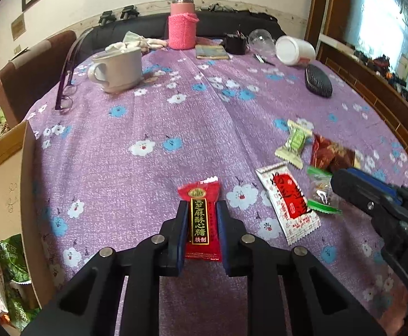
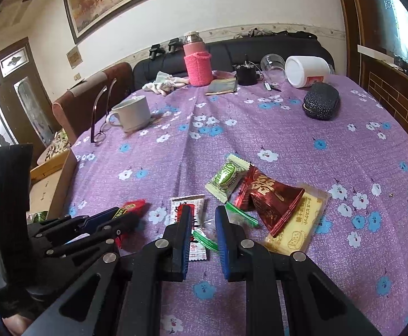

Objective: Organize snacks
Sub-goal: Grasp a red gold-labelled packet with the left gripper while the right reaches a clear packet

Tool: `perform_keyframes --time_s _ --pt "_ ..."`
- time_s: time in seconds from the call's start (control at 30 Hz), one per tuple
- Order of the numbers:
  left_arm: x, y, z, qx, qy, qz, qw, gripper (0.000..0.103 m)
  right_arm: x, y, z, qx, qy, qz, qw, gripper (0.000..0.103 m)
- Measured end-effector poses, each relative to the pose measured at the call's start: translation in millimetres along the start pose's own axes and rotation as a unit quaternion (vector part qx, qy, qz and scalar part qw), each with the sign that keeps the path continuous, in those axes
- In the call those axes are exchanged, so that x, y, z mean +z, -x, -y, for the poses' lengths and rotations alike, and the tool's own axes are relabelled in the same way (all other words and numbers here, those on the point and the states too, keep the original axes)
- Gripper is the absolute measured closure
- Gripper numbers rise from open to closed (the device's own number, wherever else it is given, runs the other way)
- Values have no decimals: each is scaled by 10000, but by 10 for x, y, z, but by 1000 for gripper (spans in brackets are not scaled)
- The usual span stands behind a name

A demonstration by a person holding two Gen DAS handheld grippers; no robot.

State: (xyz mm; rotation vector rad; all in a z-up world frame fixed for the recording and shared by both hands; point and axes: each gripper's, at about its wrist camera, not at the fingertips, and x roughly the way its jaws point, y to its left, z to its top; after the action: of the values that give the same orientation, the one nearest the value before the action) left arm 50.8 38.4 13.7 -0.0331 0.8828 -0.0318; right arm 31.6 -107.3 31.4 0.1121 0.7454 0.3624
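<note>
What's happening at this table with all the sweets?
A person is sorting snacks with a hand-held gripper in each hand. The left gripper is clamped on a red candy. The right gripper is closed on a clear packet with green ends. More wrapped snacks lie loose on the purple cloth, and a cardboard box stands at the left edge.

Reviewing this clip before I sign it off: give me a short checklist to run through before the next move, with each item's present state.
1. left gripper shut on the red candy: ok.
2. right gripper shut on the green-edged clear packet: ok, pads pinch it.
3. Packet clear of the white-and-red sachet: cannot tell, they overlap.
4. cardboard box at the table's left edge within sight: ok.
5. Remaining snacks, the green candy and dark red packet, undisturbed on the cloth: ok.
</note>
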Motion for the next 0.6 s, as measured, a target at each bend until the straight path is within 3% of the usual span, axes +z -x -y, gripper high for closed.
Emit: perform_keyframes --time_s 0.2,0.4,0.6 --pt "14 84 -40 -44 101 195 9997 85 19 21 7 -19 -1 49 10000 85" --pt "15 98 -49 -59 117 209 9997 85 22 -124 108 -18 -125 -357 9993 80" --pt "0 120 -31 -100 80 229 9997 85 20 -205 138 -361 -34 -327 9988 79"
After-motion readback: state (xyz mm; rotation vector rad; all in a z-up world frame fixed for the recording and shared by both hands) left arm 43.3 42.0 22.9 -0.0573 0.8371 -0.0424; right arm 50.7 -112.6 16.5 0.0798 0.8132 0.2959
